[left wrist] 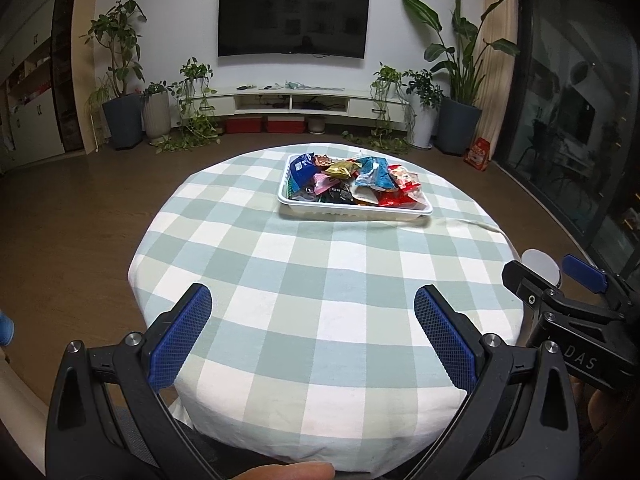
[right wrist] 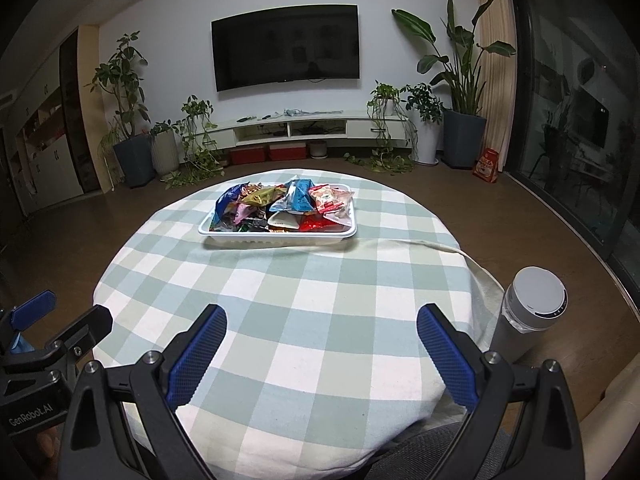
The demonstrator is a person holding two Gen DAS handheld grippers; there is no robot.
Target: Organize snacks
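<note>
The snack packets (left wrist: 352, 182) lie heaped over one another in the white tray (left wrist: 352, 210), so the lower ones are mostly hidden and their labels cannot be read. The left gripper (left wrist: 312, 336) is spread wide with nothing between its blue pads; the right gripper (right wrist: 320, 356) is spread wide too. The tray sits well ahead of both, toward the far side of the counter (left wrist: 320, 280). Bare checked cloth fills the stretch between. A white bottle (right wrist: 528, 312) stands just right of the right gripper, at the counter's edge.
</note>
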